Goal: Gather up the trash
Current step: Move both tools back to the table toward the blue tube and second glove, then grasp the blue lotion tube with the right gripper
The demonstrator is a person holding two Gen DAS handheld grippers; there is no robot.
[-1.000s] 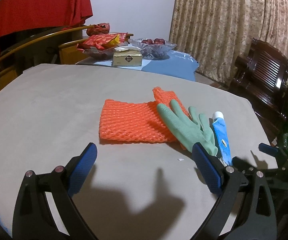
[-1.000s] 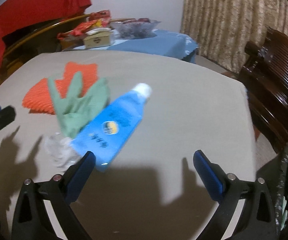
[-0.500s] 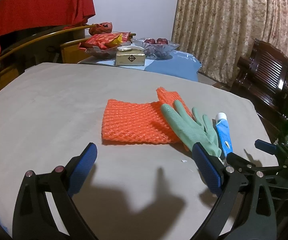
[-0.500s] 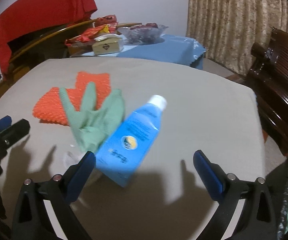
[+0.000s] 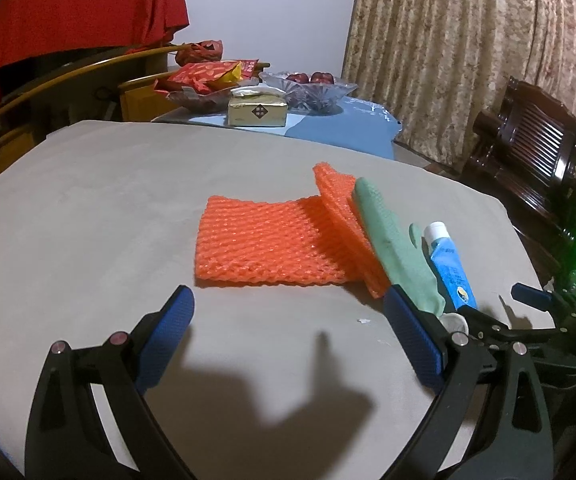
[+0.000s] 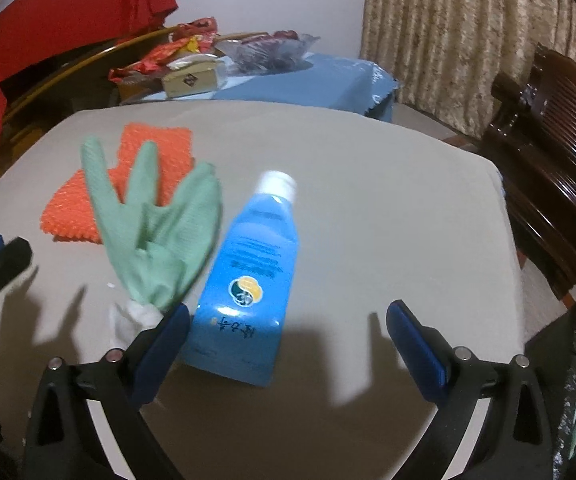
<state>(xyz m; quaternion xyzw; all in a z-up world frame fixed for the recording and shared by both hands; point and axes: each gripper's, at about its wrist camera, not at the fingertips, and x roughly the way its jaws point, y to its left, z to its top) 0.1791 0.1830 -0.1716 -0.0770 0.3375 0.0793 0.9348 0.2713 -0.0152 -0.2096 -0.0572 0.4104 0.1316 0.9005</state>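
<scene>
Both tools are held above the grey worktop (image 5: 88, 208) with nothing gripped. My left tool (image 5: 288, 336) has its blue pads spread wide apart, empty, over bare worktop just in front of the orange foam net (image 5: 264, 244); its right pad sits close to the cuff end of the green glove (image 5: 391, 240), though I cannot tell whether they touch. My right tool (image 6: 288, 344) is also spread wide and empty; the flat end of the blue tube (image 6: 248, 280) lies between its pads, nearer the left pad, and contact cannot be judged. The trash lies in a cluster on the worktop: foam net flat with one end folded up, glove lying partly over the net with its fingers pointing away from me, tube just beside the glove with its white cap (image 6: 278, 186) at the far end. A crumpled white scrap (image 6: 136, 316) sits at the glove's cuff. Containers: on the blue-covered table (image 5: 347, 128) behind, a glass bowl (image 5: 307, 88) holds dark red fruit, a second dish (image 5: 196, 98) carries red snack packets, and a pale tissue box (image 5: 258, 111) stands in front of them. No trash container appears in either view.
</scene>
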